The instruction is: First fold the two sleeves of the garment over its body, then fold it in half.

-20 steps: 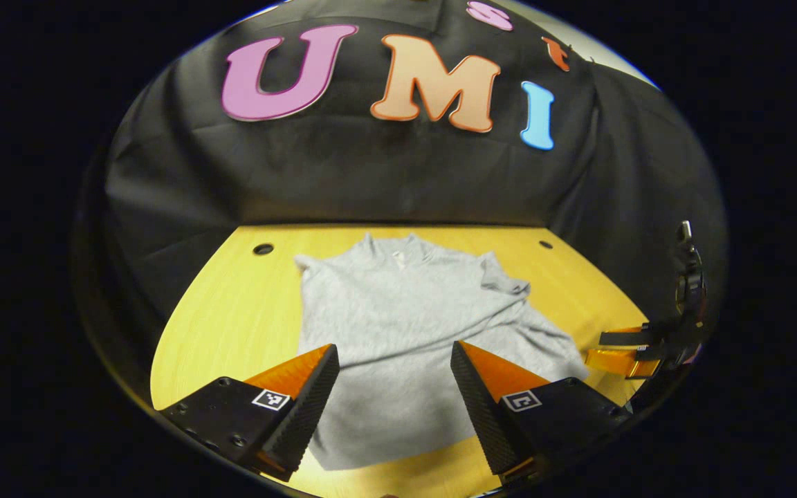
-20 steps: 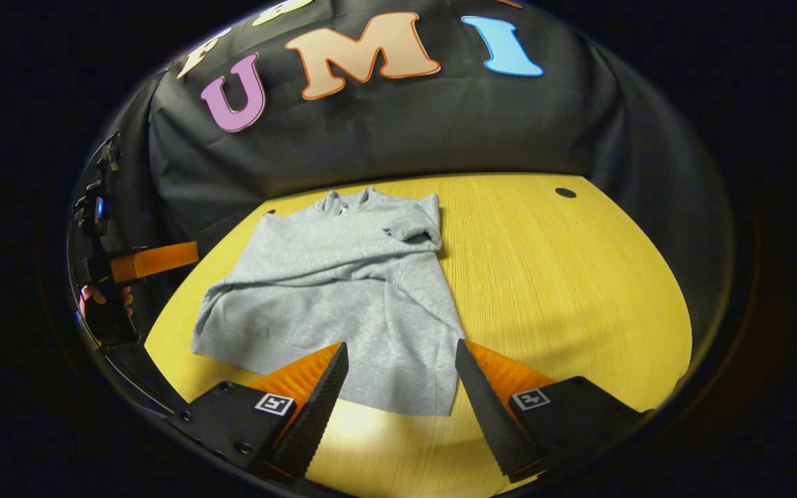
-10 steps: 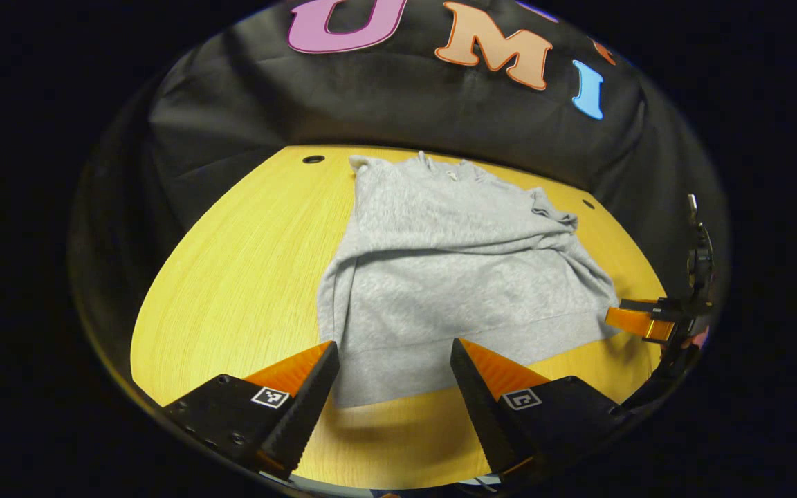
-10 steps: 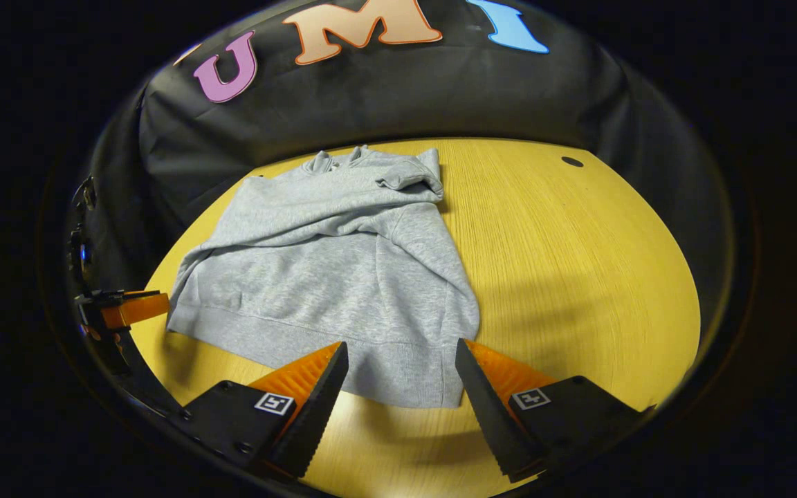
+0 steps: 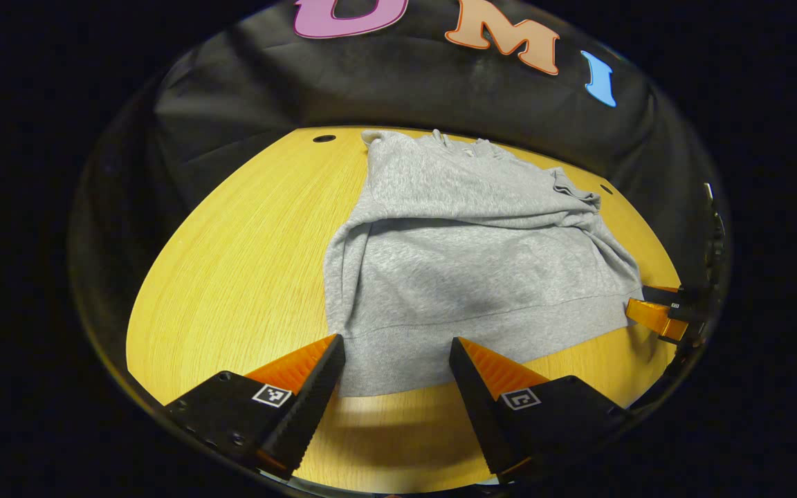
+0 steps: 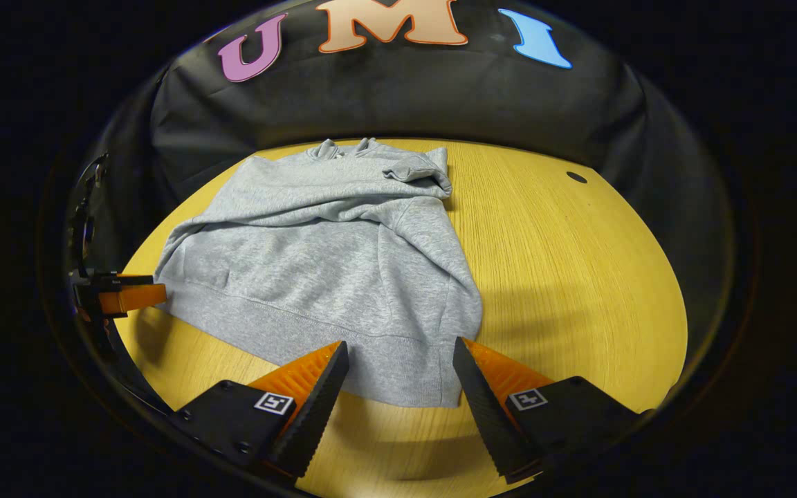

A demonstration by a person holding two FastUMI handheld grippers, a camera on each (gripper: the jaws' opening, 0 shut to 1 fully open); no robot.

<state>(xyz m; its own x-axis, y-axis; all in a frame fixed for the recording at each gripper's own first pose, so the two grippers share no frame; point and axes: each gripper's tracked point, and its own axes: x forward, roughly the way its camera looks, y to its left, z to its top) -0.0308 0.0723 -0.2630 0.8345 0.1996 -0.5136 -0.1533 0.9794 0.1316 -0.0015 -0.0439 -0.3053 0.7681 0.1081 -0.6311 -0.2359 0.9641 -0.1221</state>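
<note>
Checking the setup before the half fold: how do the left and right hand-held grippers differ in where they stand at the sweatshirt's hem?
The left hand-held gripper frames the hem's left corner of the grey sweatshirt; the right hand-held gripper frames the hem's right corner. In the left gripper view the hem ends just past its left finger; in the right gripper view it ends just inside its right finger. Shared: both are open, low over the yellow table, gripping nothing.

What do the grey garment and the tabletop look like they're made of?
Garment: probably soft cotton-type knit, matte heathered grey, with a ribbed hem band and limp creases. Tabletop: wood or wood-look laminate, yellow, with fine straight grain and a slight sheen.
</note>
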